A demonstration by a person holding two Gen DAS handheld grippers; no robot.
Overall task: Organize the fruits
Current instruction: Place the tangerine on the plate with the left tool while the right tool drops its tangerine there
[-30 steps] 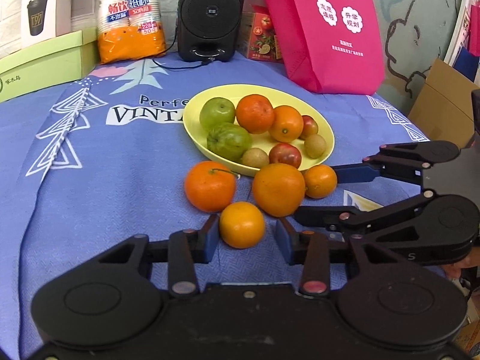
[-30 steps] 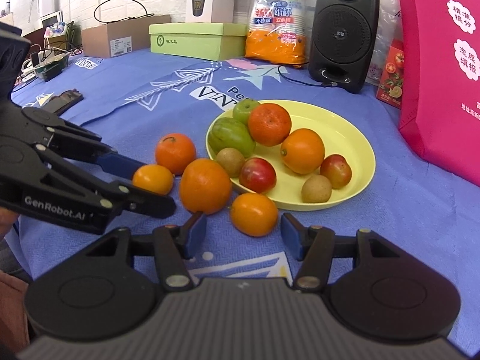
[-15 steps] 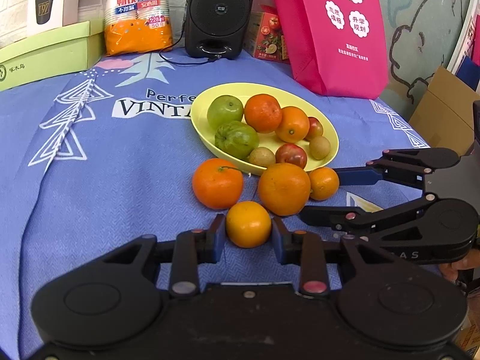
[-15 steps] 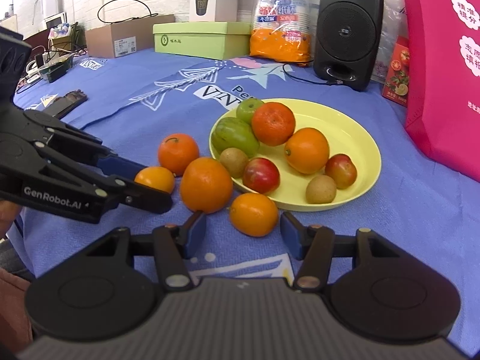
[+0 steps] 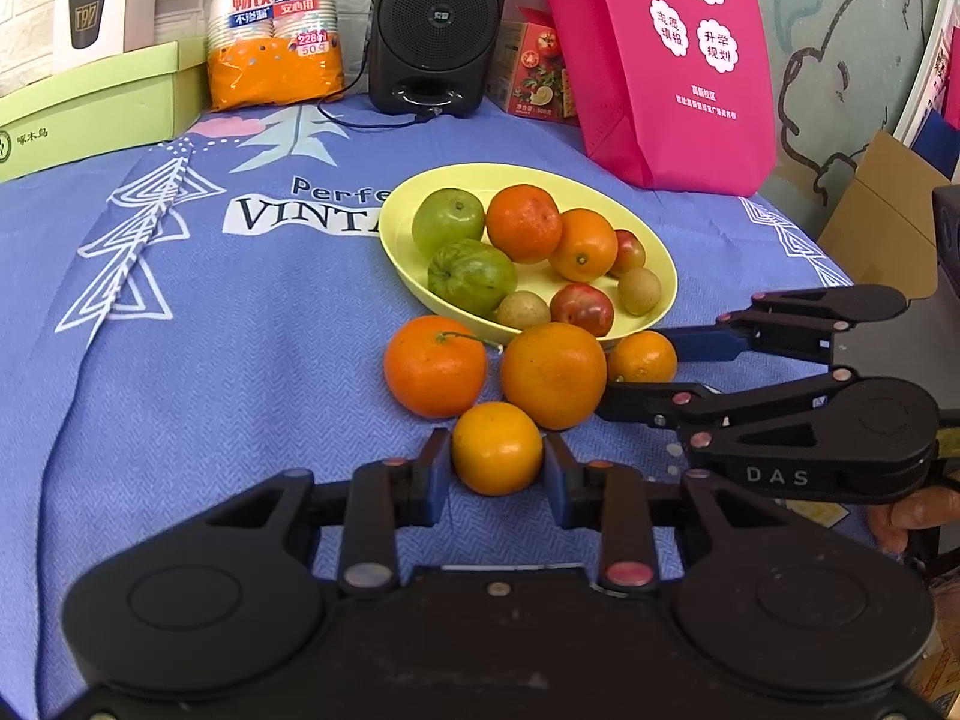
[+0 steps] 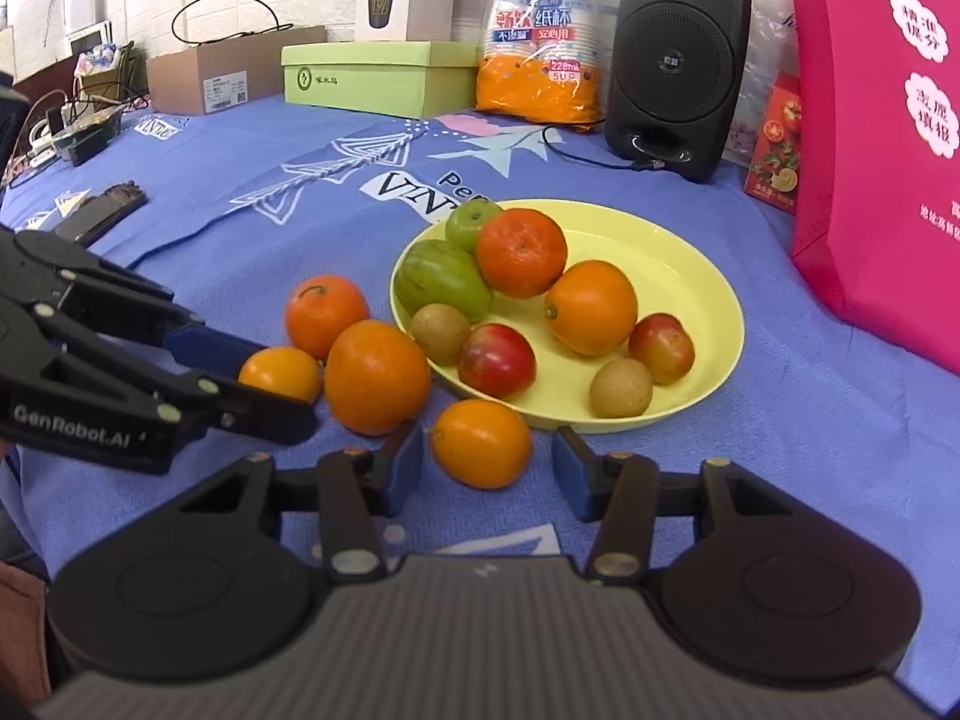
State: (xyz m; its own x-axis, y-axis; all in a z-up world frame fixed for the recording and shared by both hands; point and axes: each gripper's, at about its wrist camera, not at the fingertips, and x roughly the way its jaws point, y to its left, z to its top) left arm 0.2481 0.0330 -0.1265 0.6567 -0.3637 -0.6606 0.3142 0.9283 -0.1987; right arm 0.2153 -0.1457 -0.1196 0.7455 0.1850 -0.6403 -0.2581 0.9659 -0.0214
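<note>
Left gripper [image 5: 497,461] pinched a small orange [image 5: 497,447] on the blue cloth [image 5: 210,360], short of the yellow plate [image 5: 402,252]. Right gripper [image 6: 483,461] was closing around another orange [image 6: 480,443], pads not yet pressing.

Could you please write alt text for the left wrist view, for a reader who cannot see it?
The left claw is shut on a small orange on a blue tablecloth. Beyond it lie three more oranges, the right claw closing around one, and a yellow plate of mixed fruit.
</note>
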